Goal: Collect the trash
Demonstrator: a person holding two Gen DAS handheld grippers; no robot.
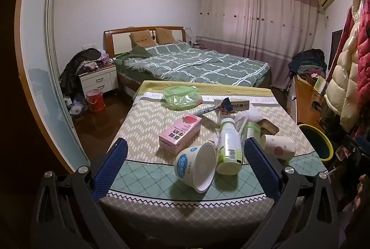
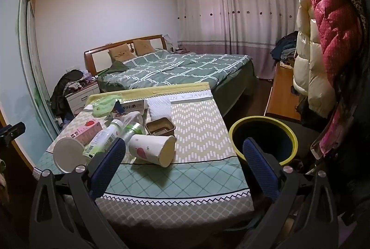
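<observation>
Trash lies scattered on a cloth-covered table point(image 1: 148, 182). A tipped white bowl-shaped cup point(image 1: 195, 167) and a lying white-green bottle point(image 1: 229, 147) rest between the wide-apart blue fingers of my left gripper point(image 1: 186, 152), which is open and holds nothing. Behind them lie a pink strawberry carton point(image 1: 180, 133) and a green plastic bag point(image 1: 181, 96). In the right wrist view a paper cup point(image 2: 152, 149) lies on its side just ahead of my right gripper point(image 2: 185, 149), also open with nothing in it. A yellow-rimmed dark bin point(image 2: 263, 139) stands beside the table's right edge.
A brown tray point(image 2: 160, 126), a folded white cloth point(image 2: 159, 105) and small boxes point(image 2: 134, 105) lie further back on the table. Behind it is a bed point(image 1: 194, 64), with a nightstand point(image 1: 99, 80) and red bucket point(image 1: 96, 99) left. Coats point(image 2: 323, 52) hang at right.
</observation>
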